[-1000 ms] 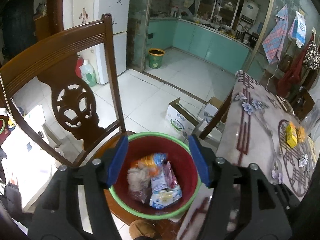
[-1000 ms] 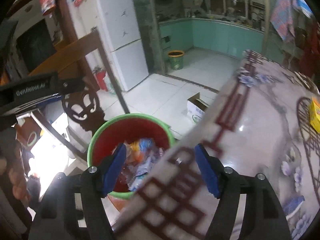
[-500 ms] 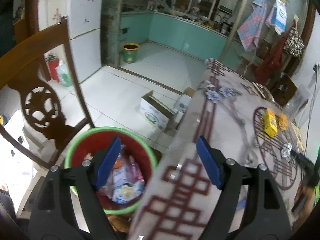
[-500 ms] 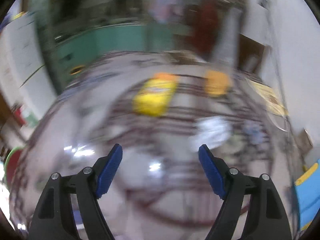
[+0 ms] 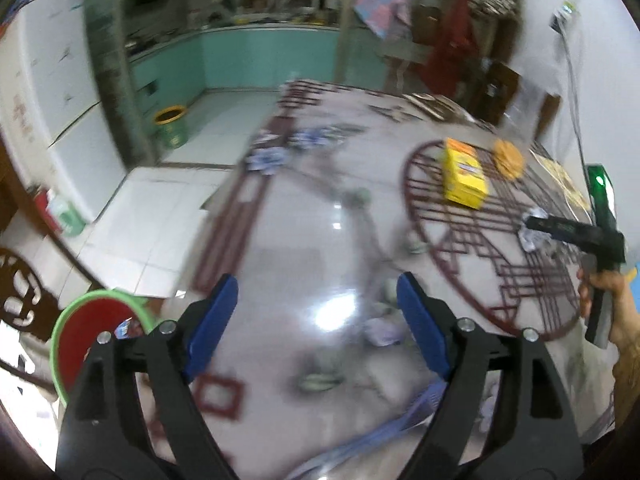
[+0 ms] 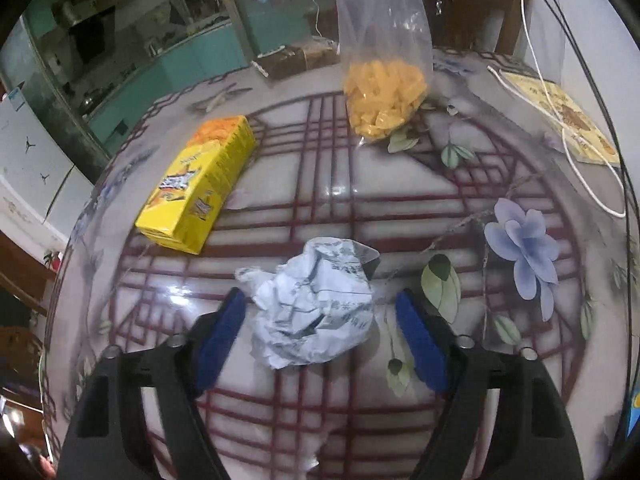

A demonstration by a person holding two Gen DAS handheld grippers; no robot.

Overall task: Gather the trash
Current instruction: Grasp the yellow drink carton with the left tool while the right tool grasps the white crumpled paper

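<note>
So I'm hovering my right gripper (image 6: pixel 320 328) right over the crumpled paper ball (image 6: pixel 314 300) on the bench (image 6: pixel 328 420), and the wad is sitting dead centre between my jaws. They're closing in on it, but the pads aren't pressing on the paper yet; there's a gap showing on both sides. No real long axis to worry about, it's a lumpy ball, maybe a bit wider across the jaws.

My left gripper (image 5: pixel 318 320) is well off from it, jaws spreading with nothing between them, over a bare stretch of bench near the red bin (image 5: pixel 92 336). So the right is clearly the nearer one. The yellow box (image 6: pixel 200 184) is lying beyond to the left.
</note>
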